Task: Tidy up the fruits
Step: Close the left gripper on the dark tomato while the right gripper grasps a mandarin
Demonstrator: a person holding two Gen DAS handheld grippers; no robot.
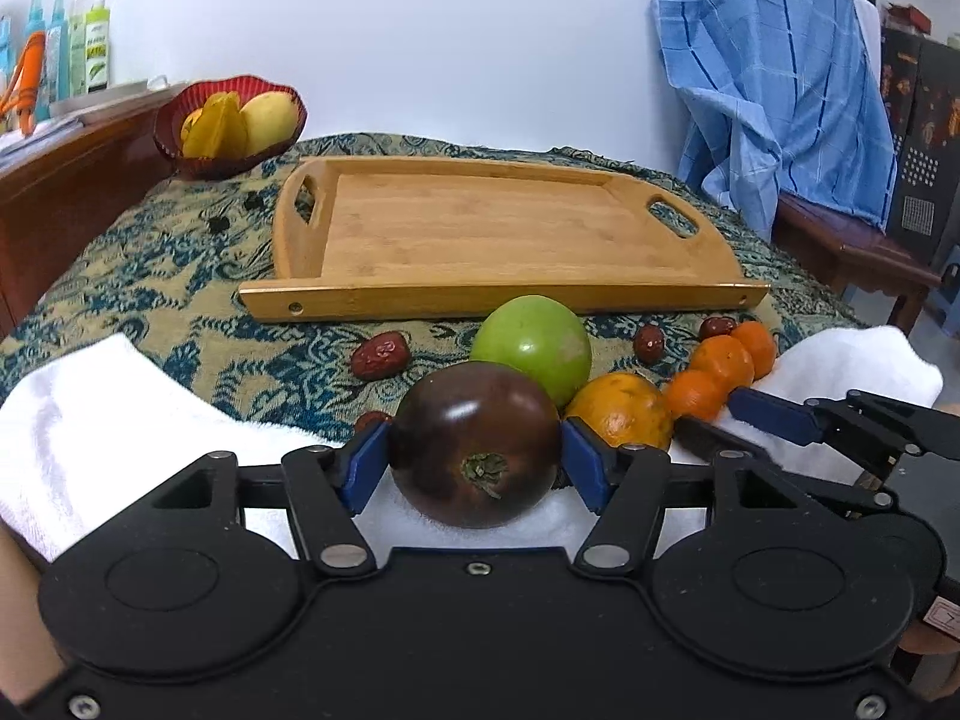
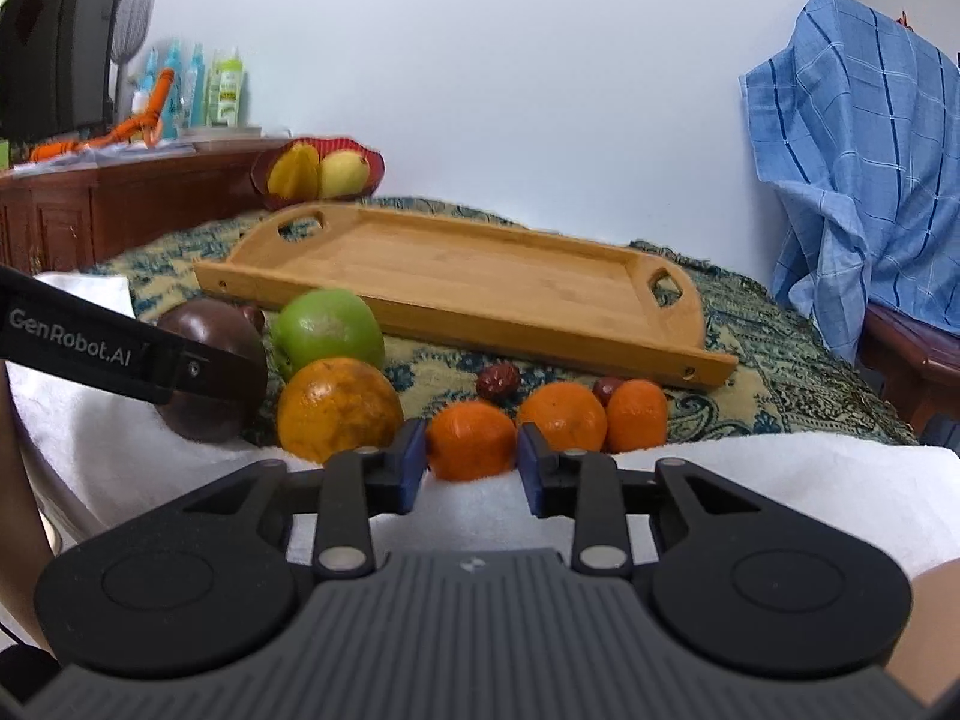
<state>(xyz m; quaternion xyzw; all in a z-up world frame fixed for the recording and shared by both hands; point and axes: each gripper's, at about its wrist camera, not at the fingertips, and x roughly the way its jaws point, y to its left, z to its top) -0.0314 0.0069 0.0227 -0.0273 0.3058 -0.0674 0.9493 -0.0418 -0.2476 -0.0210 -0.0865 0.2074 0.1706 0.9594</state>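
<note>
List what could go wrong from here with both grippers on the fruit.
1. The left gripper clamps the dark tomato at its sides; too hard a squeeze could bruise it.
2. The right gripper brackets a small orange without clearly pressing it, so it may slip on lifting.
3. The large orange and green fruit sit close by; lifting may nudge them into rolling.

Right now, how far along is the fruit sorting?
Barely begun: the wooden tray is empty. The left gripper grips the dark tomato; the right gripper brackets a small orange, apparently unclamped. The green fruit and others wait.
</note>
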